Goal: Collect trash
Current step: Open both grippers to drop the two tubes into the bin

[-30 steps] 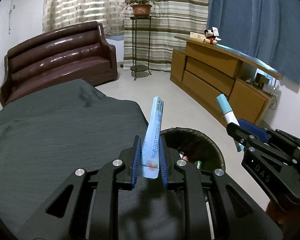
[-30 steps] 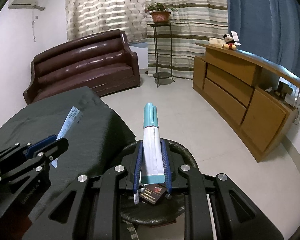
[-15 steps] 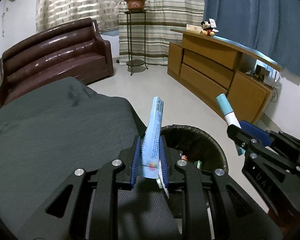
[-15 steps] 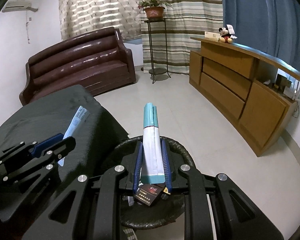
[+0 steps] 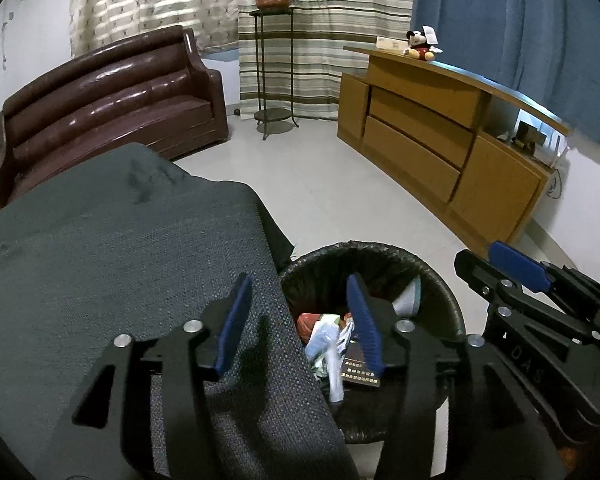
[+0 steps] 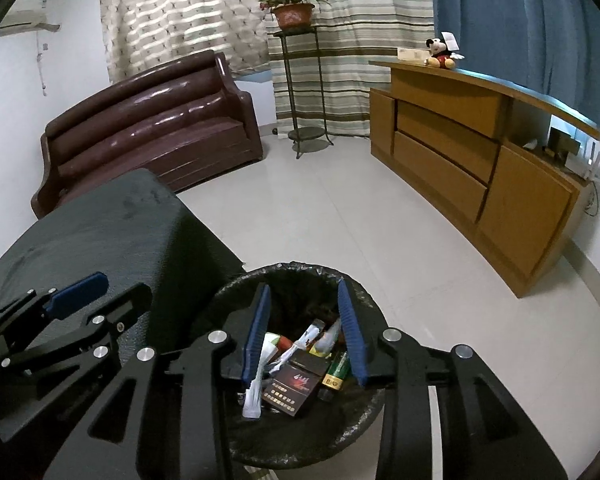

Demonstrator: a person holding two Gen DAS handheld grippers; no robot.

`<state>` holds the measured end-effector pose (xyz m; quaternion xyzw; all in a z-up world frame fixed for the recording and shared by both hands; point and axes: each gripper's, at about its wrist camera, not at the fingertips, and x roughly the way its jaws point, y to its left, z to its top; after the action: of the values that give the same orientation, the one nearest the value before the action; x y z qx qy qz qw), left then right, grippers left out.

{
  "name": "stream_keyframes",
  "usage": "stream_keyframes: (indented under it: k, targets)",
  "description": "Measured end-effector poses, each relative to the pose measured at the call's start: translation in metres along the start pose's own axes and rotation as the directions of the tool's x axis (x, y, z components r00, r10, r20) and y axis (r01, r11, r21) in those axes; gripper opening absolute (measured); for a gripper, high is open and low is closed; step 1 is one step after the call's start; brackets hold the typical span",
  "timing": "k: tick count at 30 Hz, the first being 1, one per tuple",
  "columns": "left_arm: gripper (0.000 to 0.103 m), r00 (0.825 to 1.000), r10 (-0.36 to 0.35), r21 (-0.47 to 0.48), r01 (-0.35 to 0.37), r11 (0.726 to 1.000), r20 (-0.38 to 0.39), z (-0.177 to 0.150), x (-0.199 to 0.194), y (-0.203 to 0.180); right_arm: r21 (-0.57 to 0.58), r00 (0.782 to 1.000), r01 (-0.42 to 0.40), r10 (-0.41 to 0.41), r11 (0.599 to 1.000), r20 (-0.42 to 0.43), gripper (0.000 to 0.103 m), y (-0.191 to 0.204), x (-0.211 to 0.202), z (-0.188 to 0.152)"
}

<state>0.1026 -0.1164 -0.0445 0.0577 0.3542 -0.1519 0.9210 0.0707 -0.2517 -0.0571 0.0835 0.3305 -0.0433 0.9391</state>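
Note:
A black-lined round trash bin (image 5: 380, 250) stands on the floor beside the dark cloth-covered table (image 5: 100, 264); it also shows in the right wrist view (image 6: 296, 270). It holds several pieces of trash: a dark red box (image 6: 290, 390), a green tube (image 6: 336, 370) and white and blue wrappers (image 5: 326, 344). My left gripper (image 5: 300, 322) is open and empty, over the table edge and the bin rim. My right gripper (image 6: 304, 334) is open and empty above the bin.
A brown leather sofa (image 5: 108, 100) stands at the back left. A metal plant stand (image 5: 274, 76) with a potted plant is at the back wall. A wooden sideboard (image 5: 440, 128) with a Mickey toy (image 5: 420, 44) lines the right wall.
Both grippers have opened. The blue flat packet has left my left gripper and the teal-and-white tube has left my right gripper; both lie in the bin now.

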Motion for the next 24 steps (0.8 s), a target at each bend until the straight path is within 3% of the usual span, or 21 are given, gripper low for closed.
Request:
stream_keyframes:
  k: [5,10,17,24]
  targets:
    - [0.057,1.000,0.002,-0.005,-0.002,1.000,0.005,0.002,-0.001,0.001,0.002,1.000,0.010,-0.010,1.000,0.011,0.042,0.001,-0.004,0.000]
    - [0.064,1.000,0.001,-0.013,-0.001,1.000,0.012,0.003,-0.003,0.005,0.005,0.999,0.025,-0.025,1.000,0.032,0.058,-0.002,-0.008,0.002]
    - [0.078,0.999,0.014,-0.033,-0.013,0.999,0.029,0.004,-0.008,0.012,0.024,0.998,0.040,-0.041,0.999,0.044,0.065,-0.005,-0.014,0.003]
    - [0.085,0.997,0.052,-0.034,-0.050,0.998,0.063,0.001,-0.024,0.014,0.011,0.996,0.052,-0.053,0.999,0.073,0.072,0.003,-0.025,0.004]
